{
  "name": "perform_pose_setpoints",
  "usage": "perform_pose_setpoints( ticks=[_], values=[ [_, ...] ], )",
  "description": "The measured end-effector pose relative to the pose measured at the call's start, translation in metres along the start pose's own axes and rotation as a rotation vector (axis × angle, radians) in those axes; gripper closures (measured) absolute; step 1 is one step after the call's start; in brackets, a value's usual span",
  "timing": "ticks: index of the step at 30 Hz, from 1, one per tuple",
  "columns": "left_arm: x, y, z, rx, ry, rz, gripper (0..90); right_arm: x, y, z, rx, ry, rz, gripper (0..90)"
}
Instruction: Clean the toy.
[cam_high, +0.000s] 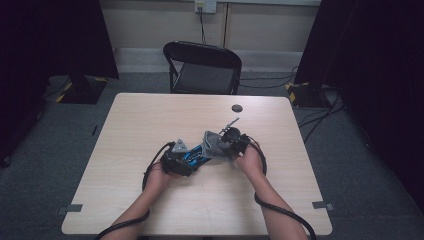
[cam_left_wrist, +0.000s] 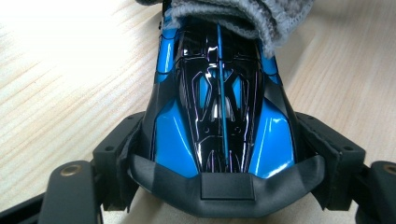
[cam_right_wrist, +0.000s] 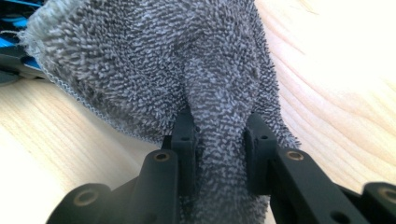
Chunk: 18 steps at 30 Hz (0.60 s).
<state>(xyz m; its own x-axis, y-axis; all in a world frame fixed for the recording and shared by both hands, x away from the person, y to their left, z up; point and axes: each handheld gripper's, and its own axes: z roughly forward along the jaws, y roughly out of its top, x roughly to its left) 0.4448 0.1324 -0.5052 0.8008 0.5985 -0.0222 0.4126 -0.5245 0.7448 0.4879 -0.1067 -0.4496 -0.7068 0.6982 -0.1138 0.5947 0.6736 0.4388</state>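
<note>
left gripper (cam_left_wrist: 224, 186) jaws clamp glossy blue-and-black toy car (cam_left_wrist: 219, 107) mid-table, nearer the near edge | right gripper (cam_right_wrist: 219, 140) pinches grey terry cloth (cam_right_wrist: 154, 60) | cloth drapes car's far end, along its long axis

chair (cam_high: 202, 67): behind table | black disc (cam_high: 236, 108): table far edge | wall socket (cam_high: 205, 6)
</note>
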Motion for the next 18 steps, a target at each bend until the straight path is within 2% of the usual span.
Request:
perform_pose_setpoints(
  ticks=[6,18],
  values=[
    [0.000,0.000,0.000,0.000,0.000,0.000,24.2,-0.006,-0.005,0.000,0.005,0.000,0.020,70.0],
    [0.000,0.000,0.000,0.000,0.000,0.000,24.2,-0.015,-0.010,-0.001,0.015,-0.018,0.029,69.9]
  ],
)
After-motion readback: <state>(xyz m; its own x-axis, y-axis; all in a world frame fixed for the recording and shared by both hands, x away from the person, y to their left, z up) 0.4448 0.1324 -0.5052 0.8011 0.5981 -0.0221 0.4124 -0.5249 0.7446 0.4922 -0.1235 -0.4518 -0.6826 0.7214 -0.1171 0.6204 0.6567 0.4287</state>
